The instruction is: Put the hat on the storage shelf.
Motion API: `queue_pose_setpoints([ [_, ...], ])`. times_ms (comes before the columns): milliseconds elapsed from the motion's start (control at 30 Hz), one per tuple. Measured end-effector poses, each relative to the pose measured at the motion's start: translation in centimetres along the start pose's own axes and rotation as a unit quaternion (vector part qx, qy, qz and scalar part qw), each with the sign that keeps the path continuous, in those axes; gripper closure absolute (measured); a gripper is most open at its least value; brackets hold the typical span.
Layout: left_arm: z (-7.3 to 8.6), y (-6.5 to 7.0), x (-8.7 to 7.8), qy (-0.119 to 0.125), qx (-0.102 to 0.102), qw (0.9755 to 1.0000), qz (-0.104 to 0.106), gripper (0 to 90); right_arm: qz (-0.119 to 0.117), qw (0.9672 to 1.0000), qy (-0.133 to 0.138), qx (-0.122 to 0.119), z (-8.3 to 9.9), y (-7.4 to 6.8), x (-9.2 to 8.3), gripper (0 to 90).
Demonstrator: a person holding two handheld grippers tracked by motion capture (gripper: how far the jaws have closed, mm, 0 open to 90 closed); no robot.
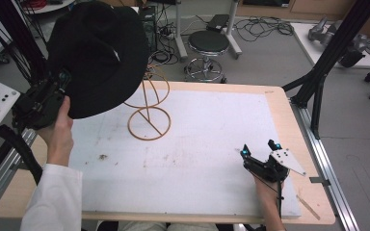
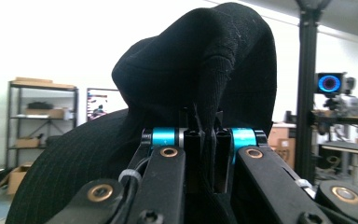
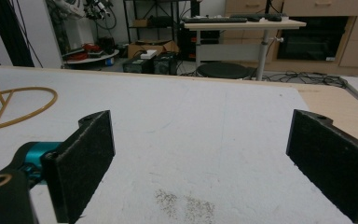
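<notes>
Right gripper sits low at the lower right of the high view, resting on the white table mat. Its jaws are spread wide and hold nothing; in the right gripper view I see bare mat between the pads.

Left gripper is up at the left of the high view, clamped tight on a fold of the black knitted wide-brim hat. In the left gripper view the fabric is pinched between closed jaws and the hat rises above them.

The hat is in the air at the upper left of the high view, above the table's far left corner, and overlaps the top of the gold wire hat stand with its round base ring. I can't tell whether it touches the stand.

My read: carry step, hat lifted and on its way to the stand, not yet seated.

Next move calls for centring the crown opening over the stand's top loop, then lowering before letting go. The hat hides the loop from above, so alignment is the risk. The right gripper is free to steady the base ring if it tips.

Beyond the table's far edge: a black round stool and floor cables.
</notes>
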State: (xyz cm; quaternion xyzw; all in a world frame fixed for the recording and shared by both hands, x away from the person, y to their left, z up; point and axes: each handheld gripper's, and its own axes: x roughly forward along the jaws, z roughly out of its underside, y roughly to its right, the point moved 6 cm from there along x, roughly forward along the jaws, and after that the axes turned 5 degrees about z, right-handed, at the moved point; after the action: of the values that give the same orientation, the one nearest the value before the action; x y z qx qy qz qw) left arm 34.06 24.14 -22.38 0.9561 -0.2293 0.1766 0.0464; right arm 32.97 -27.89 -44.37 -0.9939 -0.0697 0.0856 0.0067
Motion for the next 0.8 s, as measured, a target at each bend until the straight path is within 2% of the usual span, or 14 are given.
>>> queue_pose_setpoints([
  [100,0.2,1.2,0.9,0.001,-0.011,0.9997,0.021,87.4,-0.002,1.0000,-0.001,-0.002,0.0,-0.1,0.0,6.8],
  [167,0.4,1.4,1.1,0.000,-0.015,0.9995,0.027,87.4,-0.003,1.0000,0.000,-0.002,0.0,-0.2,-0.1,6.8],
  [267,1.0,2.3,2.1,0.000,-0.031,0.9987,0.039,87.4,-0.004,1.0000,0.000,-0.004,0.0,-0.2,-0.1,6.8],
  [367,1.7,3.5,3.4,-0.012,-0.026,0.9984,0.049,87.4,-0.005,1.0000,0.001,-0.004,0.0,-0.2,-0.1,6.8],
  [500,2.0,4.0,4.2,-0.019,-0.025,0.9982,0.052,87.4,-0.006,1.0000,-0.002,-0.003,0.0,-0.2,-0.1,6.8],
  [667,2.5,4.1,5.2,-0.025,-0.036,0.9977,0.052,87.3,-0.008,0.9999,0.001,-0.006,0.0,-0.3,-0.2,6.8],
  [800,3.4,3.8,6.0,-0.037,-0.053,0.9963,0.057,87.4,-0.011,0.9999,-0.002,-0.004,0.0,-0.3,-0.2,6.8],
])
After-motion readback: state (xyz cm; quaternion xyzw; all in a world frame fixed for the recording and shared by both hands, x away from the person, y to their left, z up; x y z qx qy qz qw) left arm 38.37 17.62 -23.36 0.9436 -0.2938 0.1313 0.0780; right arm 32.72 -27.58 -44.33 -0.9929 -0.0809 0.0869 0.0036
